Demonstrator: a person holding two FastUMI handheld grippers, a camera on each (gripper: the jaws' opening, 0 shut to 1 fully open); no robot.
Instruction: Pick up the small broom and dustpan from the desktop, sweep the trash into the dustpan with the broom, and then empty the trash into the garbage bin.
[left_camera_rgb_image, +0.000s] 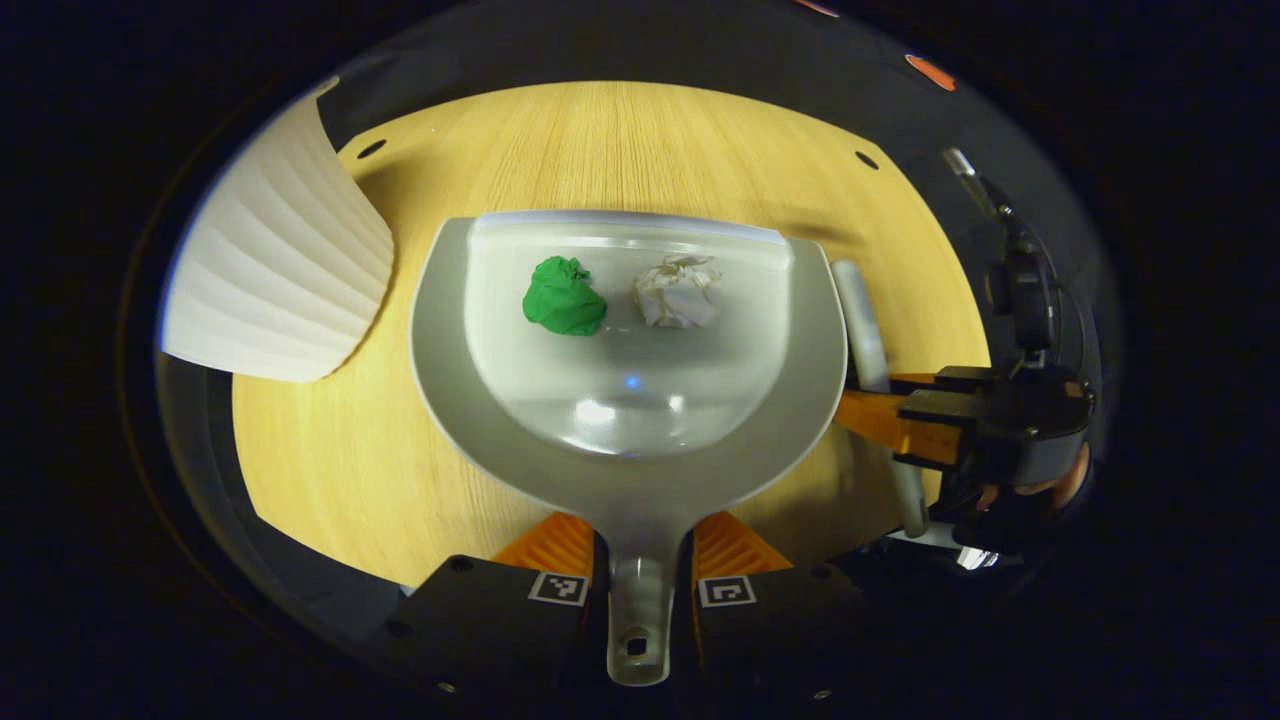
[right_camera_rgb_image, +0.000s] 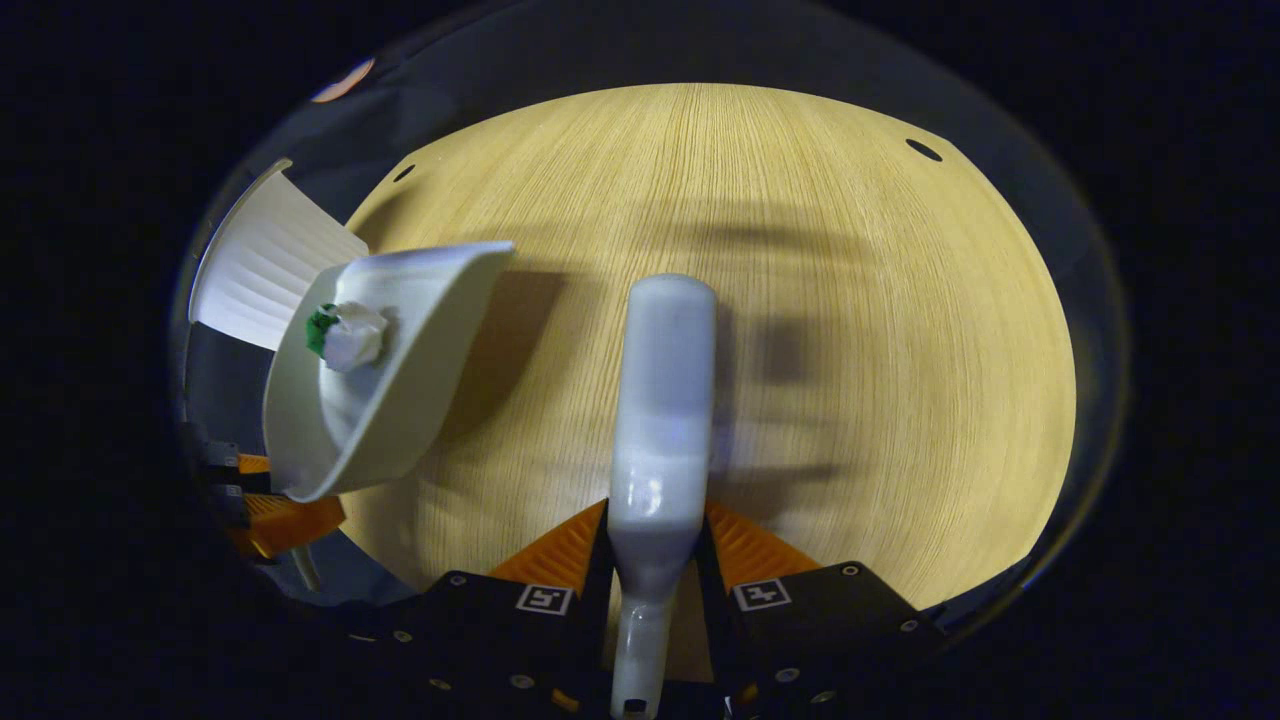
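Observation:
My left gripper (left_camera_rgb_image: 640, 550) is shut on the handle of a pale grey dustpan (left_camera_rgb_image: 630, 470), held above the wooden desktop (left_camera_rgb_image: 640, 140). Inside the pan lie a green paper ball (left_camera_rgb_image: 563, 297) and a white paper ball (left_camera_rgb_image: 679, 291). To the right, the other gripper (left_camera_rgb_image: 905, 415) holds the small broom (left_camera_rgb_image: 868, 340). In the right gripper view my right gripper (right_camera_rgb_image: 655, 550) is shut on the broom (right_camera_rgb_image: 662, 400), which points forward over the desktop (right_camera_rgb_image: 850, 350). The dustpan (right_camera_rgb_image: 400, 370) hangs at the left with the white ball (right_camera_rgb_image: 355, 338) and green ball (right_camera_rgb_image: 320, 328) in it.
A white ribbed garbage bin (left_camera_rgb_image: 280, 270) stands at the left of the dustpan, at the desk's edge; it shows behind the pan as the bin (right_camera_rgb_image: 265, 270) in the right gripper view. A hand (left_camera_rgb_image: 1060, 485) holds the other gripper. Small dark holes mark the desktop's far corners.

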